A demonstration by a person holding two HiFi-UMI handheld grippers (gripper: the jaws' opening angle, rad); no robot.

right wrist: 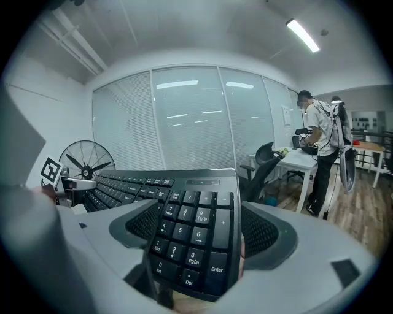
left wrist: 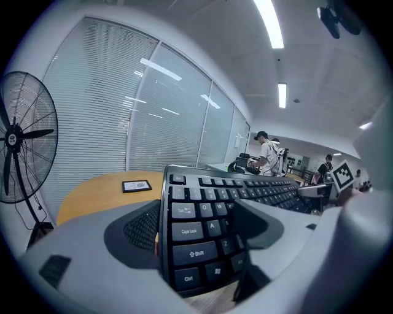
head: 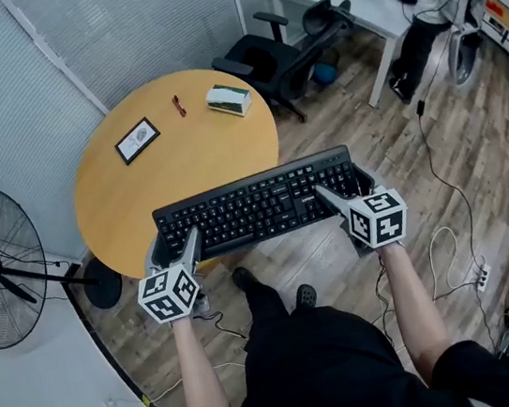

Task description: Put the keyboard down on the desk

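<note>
Keyboard (head: 259, 203) held over the table (head: 182, 161) edge.
Left tongs (head: 174, 248) and right tongs (head: 348, 195) each clamp one end; key legends (left wrist: 187, 231) show only in gripper views; table contact unclear.

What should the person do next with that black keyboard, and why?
Probably ease the black computer keyboard forward and down. The left gripper and right gripper are each shut on one end of it, and it hangs over the near rim of the round wooden table, whose bare middle lies just ahead.
</note>
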